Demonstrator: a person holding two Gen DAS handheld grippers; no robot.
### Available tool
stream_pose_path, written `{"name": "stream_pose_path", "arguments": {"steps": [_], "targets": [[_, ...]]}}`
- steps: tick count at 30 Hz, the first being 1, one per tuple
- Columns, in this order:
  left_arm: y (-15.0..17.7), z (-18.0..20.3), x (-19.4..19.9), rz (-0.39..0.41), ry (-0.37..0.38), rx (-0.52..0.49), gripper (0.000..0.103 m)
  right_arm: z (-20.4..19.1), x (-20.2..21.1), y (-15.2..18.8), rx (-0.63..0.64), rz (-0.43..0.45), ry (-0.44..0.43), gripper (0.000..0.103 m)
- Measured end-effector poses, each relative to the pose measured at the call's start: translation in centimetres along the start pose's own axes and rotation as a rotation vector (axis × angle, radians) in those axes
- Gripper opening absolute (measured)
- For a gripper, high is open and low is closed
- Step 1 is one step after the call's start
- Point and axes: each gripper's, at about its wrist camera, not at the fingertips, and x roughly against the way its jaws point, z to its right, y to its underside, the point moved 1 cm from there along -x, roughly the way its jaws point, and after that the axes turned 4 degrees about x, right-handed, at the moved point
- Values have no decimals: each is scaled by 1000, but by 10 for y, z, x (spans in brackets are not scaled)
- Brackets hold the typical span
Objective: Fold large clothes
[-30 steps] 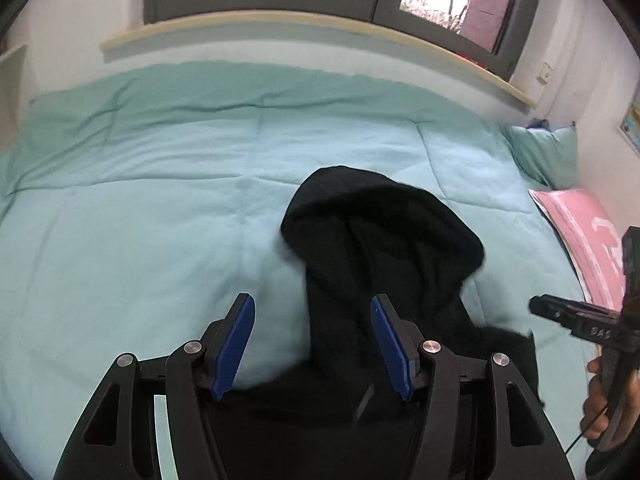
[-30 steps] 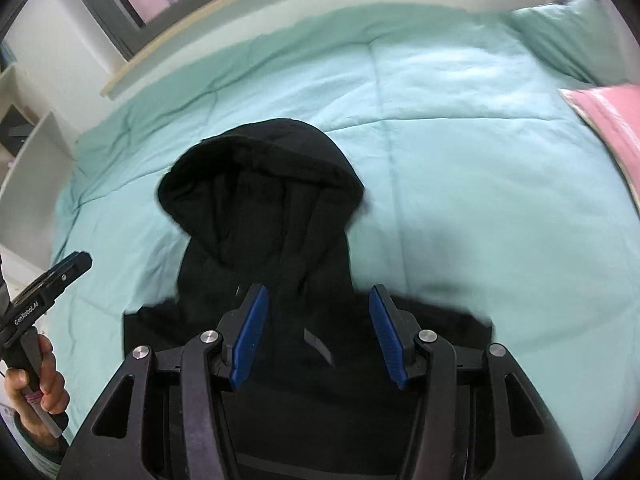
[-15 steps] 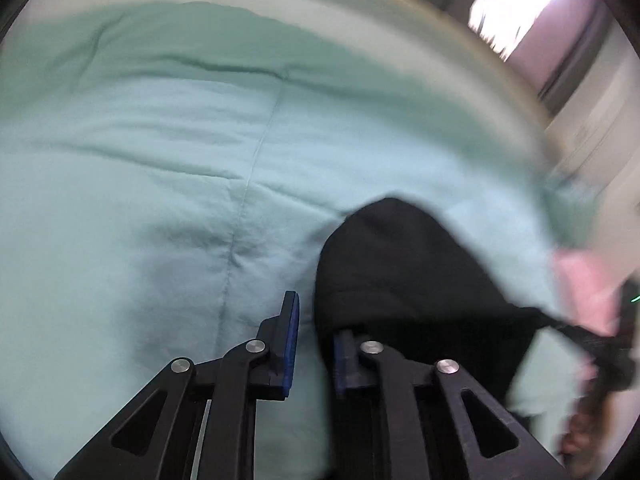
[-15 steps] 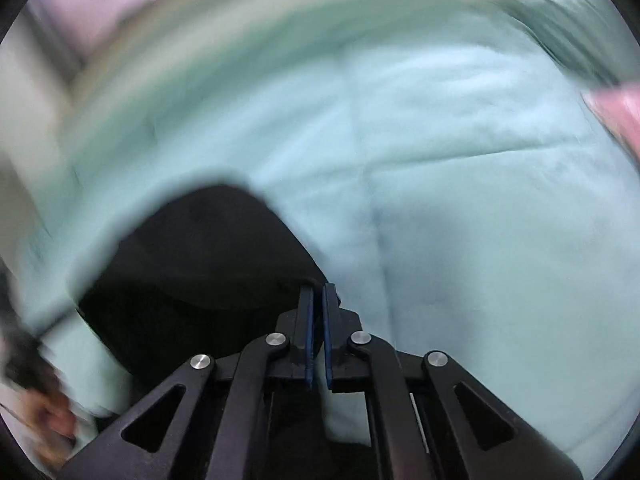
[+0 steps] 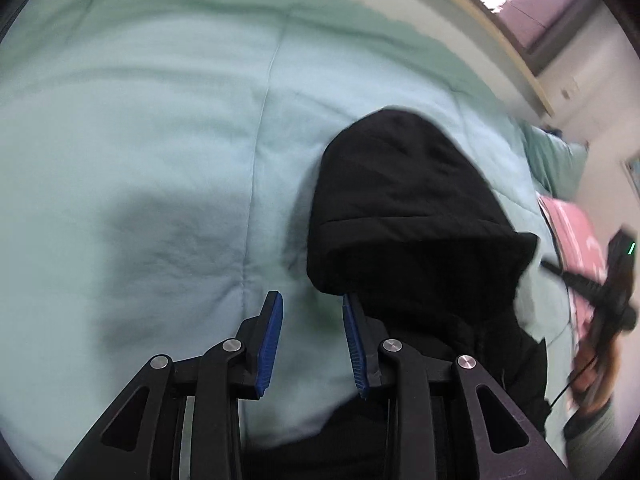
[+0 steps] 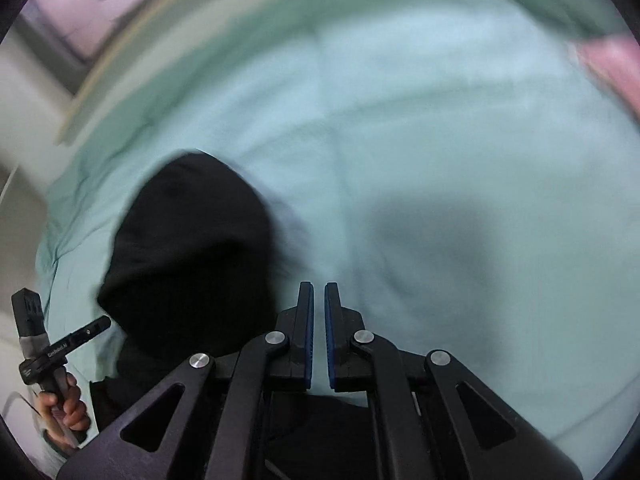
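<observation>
As the black hoodie [image 5: 416, 216] lies on the green quilt [image 5: 160, 160], hood pointing away from me toward the window wall, its long axis runs fore and aft. My left gripper [image 5: 312, 300] stands apart, empty, its right pad touching the hood's left edge. My right gripper [image 6: 316, 292] is nearly together, nothing visible between its pads, hoodie to its left. I judge the left nearer

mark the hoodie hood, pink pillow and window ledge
hoodie hood [image 5: 400, 184], left wrist view, top of hood.
pink pillow [image 5: 576, 232], left wrist view, upper face.
window ledge [image 5: 504, 40], left wrist view, front edge.
</observation>
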Motion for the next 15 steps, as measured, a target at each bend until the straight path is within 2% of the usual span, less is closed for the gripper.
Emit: {"name": "stream_pose_path", "arguments": {"steps": [3,4,5,6,7,8,10,13,14,15], "targets": [[-20,27,34,88,67,-74,32,-41,27,-23,98,68,-50,12],[-26,34,40,102,87,-96,34,-52,28,-29,127,71,-77,20],[-33,45,45,123,104,-118,37,-68,24,-35,160,66,-92,32],[-41,55,44,142,105,-134,47,-78,20,-36,183,56,-90,35],[-47,62,35,140,93,-142,51,-85,12,-37,207,41,-83,35],[-51,61,27,126,90,-148,51,-86,5,-35,225,15,-82,35],[-54,59,-14,37,93,-140,51,-85,-26,-25,233,-46,-43,35],[-34,35,-88,-152,37,-87,51,-65,-70,-1,213,-146,36,32],[-29,28,-99,-177,38,-66,51,-53,-86,10,189,-191,23,29],[-25,20,-107,-170,60,-25,51,-41,-97,18,149,-210,-8,28]]}}
